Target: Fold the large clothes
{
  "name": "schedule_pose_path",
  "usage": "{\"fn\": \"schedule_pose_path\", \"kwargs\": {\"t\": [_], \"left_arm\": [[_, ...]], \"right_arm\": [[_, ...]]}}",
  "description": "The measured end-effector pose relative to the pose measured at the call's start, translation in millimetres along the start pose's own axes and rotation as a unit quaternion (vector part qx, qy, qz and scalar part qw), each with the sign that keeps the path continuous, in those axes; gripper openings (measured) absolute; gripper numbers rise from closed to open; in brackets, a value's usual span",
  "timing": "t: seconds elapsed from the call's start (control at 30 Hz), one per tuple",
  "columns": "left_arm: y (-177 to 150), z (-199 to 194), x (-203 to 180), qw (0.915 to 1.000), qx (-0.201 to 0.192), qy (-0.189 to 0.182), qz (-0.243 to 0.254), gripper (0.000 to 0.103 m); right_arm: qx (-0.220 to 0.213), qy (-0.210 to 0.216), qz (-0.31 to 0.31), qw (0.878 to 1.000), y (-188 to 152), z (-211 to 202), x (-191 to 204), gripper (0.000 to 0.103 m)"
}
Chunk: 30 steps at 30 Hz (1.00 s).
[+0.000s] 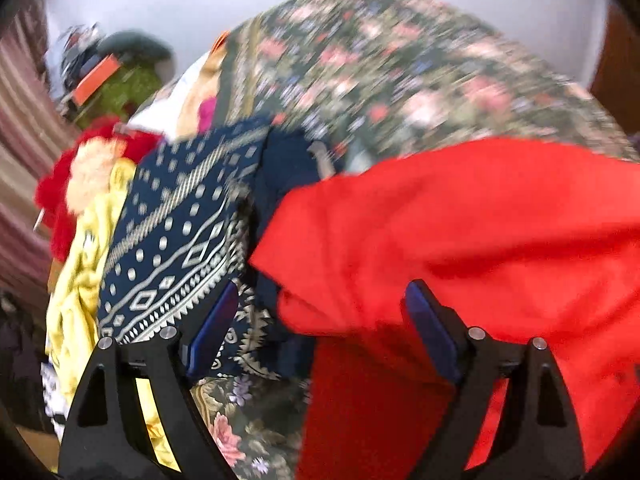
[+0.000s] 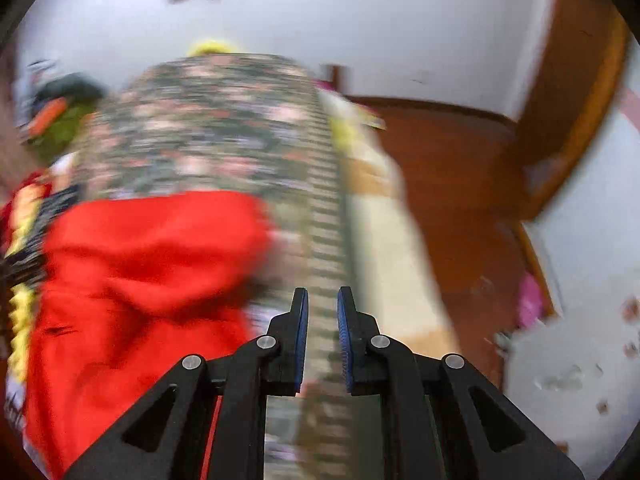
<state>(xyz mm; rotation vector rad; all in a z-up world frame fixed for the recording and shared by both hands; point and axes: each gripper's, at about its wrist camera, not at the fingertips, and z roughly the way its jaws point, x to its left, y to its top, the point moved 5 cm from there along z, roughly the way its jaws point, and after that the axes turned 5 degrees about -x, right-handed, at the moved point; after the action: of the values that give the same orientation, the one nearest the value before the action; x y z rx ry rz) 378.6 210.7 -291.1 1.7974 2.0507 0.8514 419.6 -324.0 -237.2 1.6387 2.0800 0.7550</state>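
A large red garment (image 1: 480, 220) lies bunched on a bed with a floral spread (image 1: 400, 80). In the left wrist view my left gripper (image 1: 324, 286) hangs just above its near-left edge. The jaws stand wide open, with red cloth under and between the fingers but not pinched. The right wrist view is blurred and shows the red garment (image 2: 140, 260) to the left. My right gripper (image 2: 323, 291) is over the striped border of the floral spread (image 2: 220, 132). Its pads are nearly together and no cloth shows between them.
A navy patterned garment (image 1: 180, 232), a yellow cloth (image 1: 84, 264) and a red fluffy item (image 1: 100, 148) are piled to the left of the red garment. Green cloth (image 1: 124, 88) lies farther back. Right of the bed are a wooden floor (image 2: 460, 168) and a door frame (image 2: 572, 80).
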Motion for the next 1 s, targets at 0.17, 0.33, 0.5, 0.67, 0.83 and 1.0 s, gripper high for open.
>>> {"fn": "schedule_pose_path", "kwargs": {"t": [0.17, 0.33, 0.5, 0.67, 0.83, 1.0], "left_arm": [[8.2, -46.6, -40.0, 0.9958, -0.051, -0.056, 0.051, 0.088], [-11.7, -30.5, -73.3, 0.9922, -0.005, -0.11, 0.058, 0.091], [-48.7, 4.9, -87.8, 0.9894, 0.044, -0.114, 0.078, 0.096], [-48.9, 11.4, -83.2, 0.9914, 0.048, -0.108, 0.056, 0.103], [-51.9, 11.0, -81.6, 0.9925, 0.04, -0.103, 0.052, 0.103], [-53.3, -0.8, -80.8, 0.9942, 0.027, -0.083, 0.063, 0.103]], "right_arm": [[-0.005, 0.085, -0.08, 0.993, 10.7, 9.1, 113.3, 0.01], [0.042, 0.078, -0.15, 0.985, 0.6, 55.0, 176.6, 0.01], [0.111, 0.038, -0.18, 0.977, -32.6, 105.5, 158.4, 0.011], [0.091, 0.004, -0.18, 0.979, -34.7, 98.7, 143.2, 0.06], [0.061, -0.083, -0.221, 0.97, -38.0, 92.2, 131.2, 0.103], [0.064, -0.059, -0.17, 0.982, -37.2, 61.5, 105.6, 0.103]]}}
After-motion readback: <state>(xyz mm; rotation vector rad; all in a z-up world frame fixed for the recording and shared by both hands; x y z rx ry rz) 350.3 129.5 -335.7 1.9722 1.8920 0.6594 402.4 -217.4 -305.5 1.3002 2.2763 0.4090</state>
